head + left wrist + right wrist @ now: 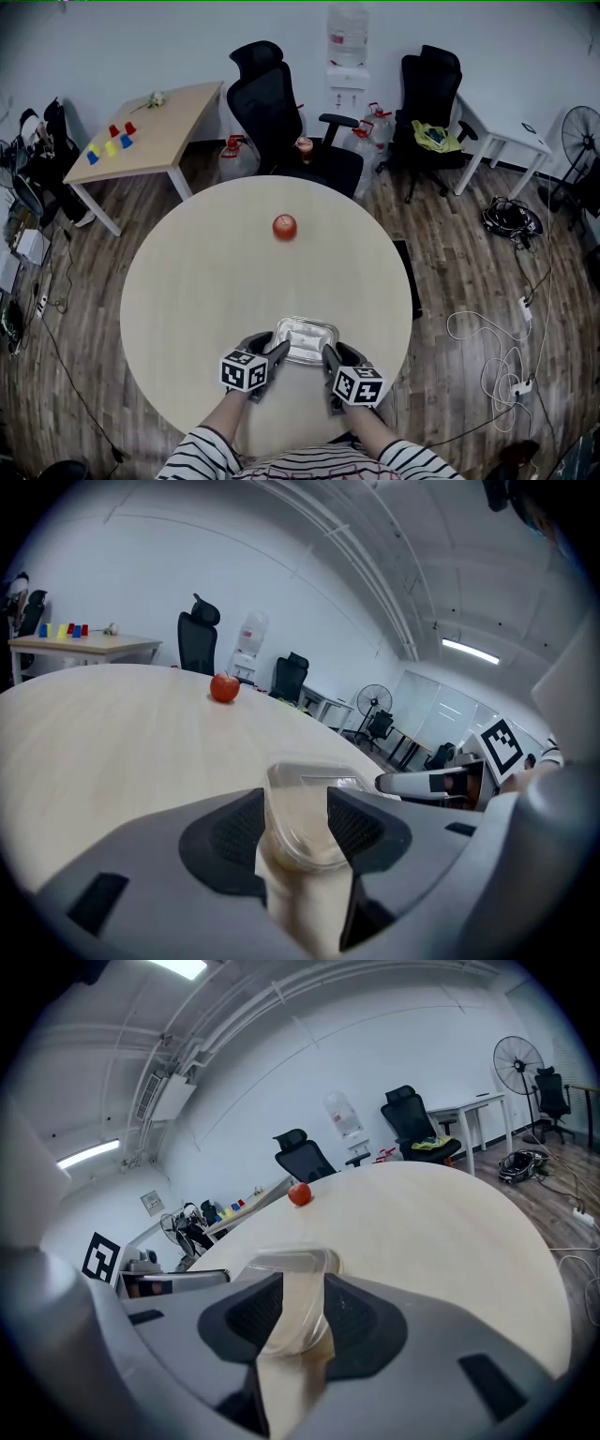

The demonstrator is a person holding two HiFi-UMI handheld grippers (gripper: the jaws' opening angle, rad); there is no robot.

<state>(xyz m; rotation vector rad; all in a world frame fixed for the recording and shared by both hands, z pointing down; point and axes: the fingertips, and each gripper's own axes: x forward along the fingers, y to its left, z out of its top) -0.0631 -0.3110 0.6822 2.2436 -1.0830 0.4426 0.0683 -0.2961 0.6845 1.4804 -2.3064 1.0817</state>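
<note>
Both forearms are reaching forward side by side, the left gripper and right gripper each pinching a near corner of the clear container. It is resting at the round table's near edge. 1 red apple is sitting well beyond it.

A clear plastic container, shallow and rectangular with rounded corners, lies flat on the pale round table, close to the edge nearest the person. Its long side runs left to right. The left tool pinches its near left corner, and the right tool pinches its near right corner. Each corner sits between that tool's jaws.
</note>
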